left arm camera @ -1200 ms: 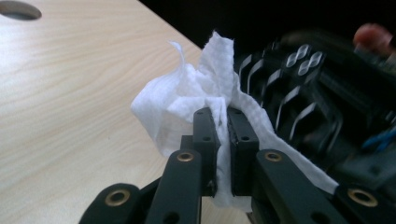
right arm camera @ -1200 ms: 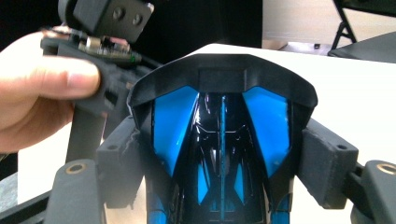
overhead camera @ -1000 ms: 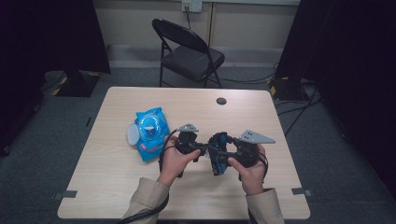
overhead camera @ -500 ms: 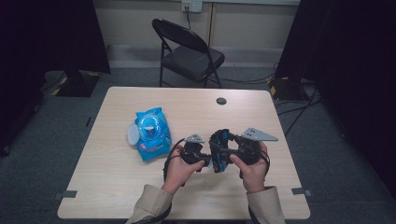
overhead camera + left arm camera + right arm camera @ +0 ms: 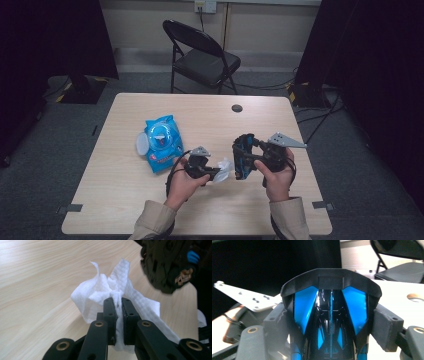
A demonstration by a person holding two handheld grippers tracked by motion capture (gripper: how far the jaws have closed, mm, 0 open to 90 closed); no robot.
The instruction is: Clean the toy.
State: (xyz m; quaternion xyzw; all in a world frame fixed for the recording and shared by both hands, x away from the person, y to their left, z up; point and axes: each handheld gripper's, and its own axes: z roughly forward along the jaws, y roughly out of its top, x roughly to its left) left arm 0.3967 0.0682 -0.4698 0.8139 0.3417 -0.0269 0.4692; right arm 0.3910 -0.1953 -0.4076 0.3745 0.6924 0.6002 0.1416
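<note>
Wipe in hand, ready to clean the black-and-blue object.

Left gripper (image 5: 117, 302) is clamped on a crumpled wipe (image 5: 100, 293) just above the table (image 5: 125, 200); right gripper (image 5: 332, 322) grips the object (image 5: 331, 315) by its sides. Next, probably: press wipe to object. The high view adds the wipe pack (image 5: 161, 142).

Recording studio (black curtains (image 5: 55, 40)), folding chair (image 5: 200, 55)

A white, waffle-textured paper wipe (image 5: 117, 290) is seen on a smooth, matt wood-grain counter (image 5: 37, 277); a glossy black-and-blue plastic toy (image 5: 330, 315) is shown, beside a shiny blue plastic packet (image 5: 161, 142).
</note>
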